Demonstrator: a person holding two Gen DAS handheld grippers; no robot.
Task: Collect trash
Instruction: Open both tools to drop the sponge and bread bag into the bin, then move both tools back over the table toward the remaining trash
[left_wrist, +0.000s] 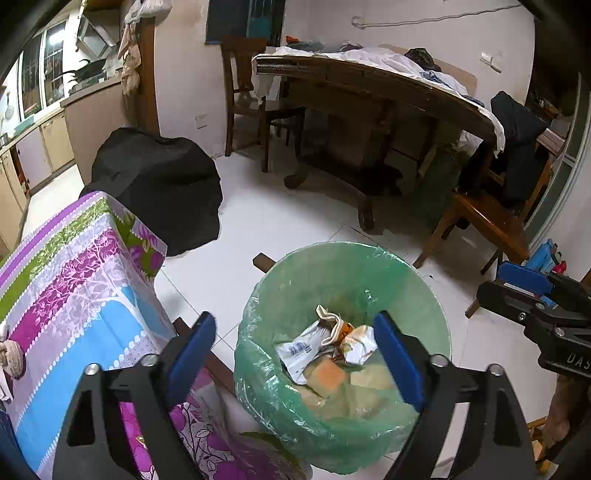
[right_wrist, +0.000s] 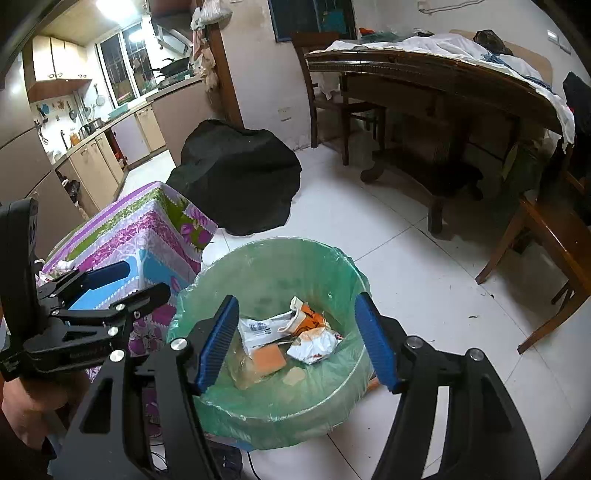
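A round bin lined with a green plastic bag (left_wrist: 280, 295) (right_wrist: 229, 266) stands on the white tile floor. Inside lie crumpled white wrappers (left_wrist: 299, 350) (right_wrist: 314, 345), an orange sponge-like piece (left_wrist: 328, 374) (right_wrist: 267, 358) and pale scraps. My left gripper (left_wrist: 295, 354) is open and empty, held above the bin's near rim. My right gripper (right_wrist: 295, 339) is open and empty, also above the bin. Each gripper shows at the edge of the other's view: the right one (left_wrist: 532, 291) at right, the left one (right_wrist: 107, 280) at left.
A small table with a purple, blue and green floral cloth (left_wrist: 74, 288) (right_wrist: 147, 236) stands left of the bin. A black-covered object (left_wrist: 159, 184) sits behind it. A wooden dining table (left_wrist: 369, 96) with clothes and wooden chairs (left_wrist: 487, 221) stand at the back and right.
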